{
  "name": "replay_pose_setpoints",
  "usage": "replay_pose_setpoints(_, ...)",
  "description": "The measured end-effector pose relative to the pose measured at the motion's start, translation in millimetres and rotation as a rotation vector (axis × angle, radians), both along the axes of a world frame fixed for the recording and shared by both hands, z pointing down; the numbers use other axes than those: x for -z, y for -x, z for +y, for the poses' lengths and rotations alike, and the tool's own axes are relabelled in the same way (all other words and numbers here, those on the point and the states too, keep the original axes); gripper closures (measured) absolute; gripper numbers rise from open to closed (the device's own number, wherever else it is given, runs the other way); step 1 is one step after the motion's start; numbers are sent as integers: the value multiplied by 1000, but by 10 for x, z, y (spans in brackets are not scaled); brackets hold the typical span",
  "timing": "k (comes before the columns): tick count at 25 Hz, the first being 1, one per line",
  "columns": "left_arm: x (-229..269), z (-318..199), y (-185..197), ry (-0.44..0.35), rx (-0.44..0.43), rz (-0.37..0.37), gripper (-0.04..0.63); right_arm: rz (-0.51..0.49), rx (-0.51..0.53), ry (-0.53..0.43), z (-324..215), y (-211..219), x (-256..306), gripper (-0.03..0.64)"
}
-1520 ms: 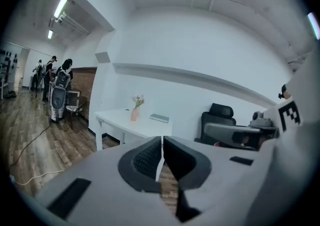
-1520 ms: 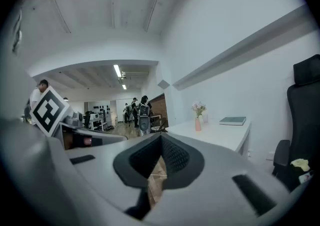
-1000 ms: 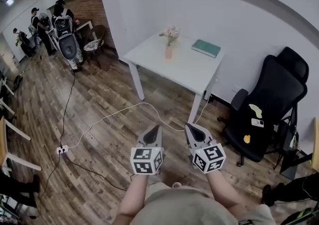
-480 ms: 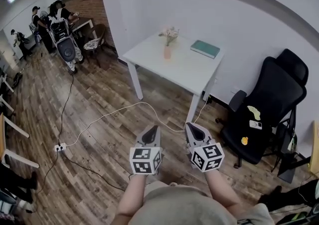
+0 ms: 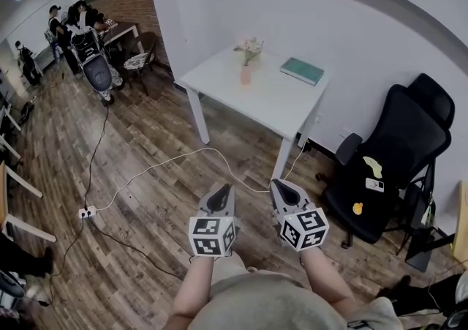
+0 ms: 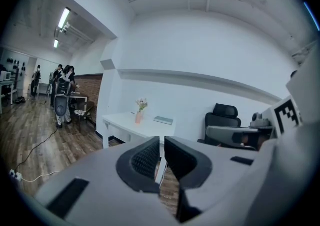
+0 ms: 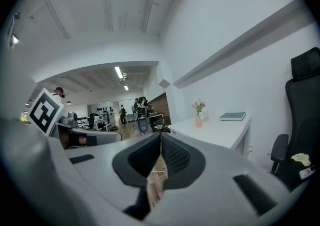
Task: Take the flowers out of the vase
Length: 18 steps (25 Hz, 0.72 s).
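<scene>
A pink vase [image 5: 246, 75] with pale flowers [image 5: 249, 47] stands on the white table [image 5: 256, 102] across the room, far ahead of both grippers. The left gripper view shows the vase [image 6: 137, 117] small and distant. So does the right gripper view, with the flowers [image 7: 198, 104] above the vase [image 7: 198, 122]. My left gripper [image 5: 224, 190] [image 6: 161, 142] is held low over the wooden floor, shut and empty. Beside it, my right gripper [image 5: 281, 187] [image 7: 161, 137] has just been opening a hair; its tips still meet and nothing is between them.
A green book [image 5: 302, 70] lies on the table near the wall. A black office chair [image 5: 387, 167] stands to the right. A white cable [image 5: 168, 166] and a power strip [image 5: 86, 212] lie on the floor. People and a stroller [image 5: 93, 65] are at the far left.
Both grippers stay side by side in nearly the same spot. The people and the stroller at the far left have shifted a little.
</scene>
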<state>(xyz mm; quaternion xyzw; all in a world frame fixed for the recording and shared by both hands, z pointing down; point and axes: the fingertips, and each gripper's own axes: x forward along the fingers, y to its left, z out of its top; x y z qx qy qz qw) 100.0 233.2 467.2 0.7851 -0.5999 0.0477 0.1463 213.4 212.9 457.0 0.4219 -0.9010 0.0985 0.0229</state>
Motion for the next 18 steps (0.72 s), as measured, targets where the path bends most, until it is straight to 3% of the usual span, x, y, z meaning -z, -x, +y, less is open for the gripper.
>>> replay_pose_setpoints(9,-59,-167,78,5,20,5,577,7,11,13,-200,34,-50,577)
replay_pose_setpoints(18,-99,-668,337,-3,22,15,554,17,21,22,-709,305,-124,555)
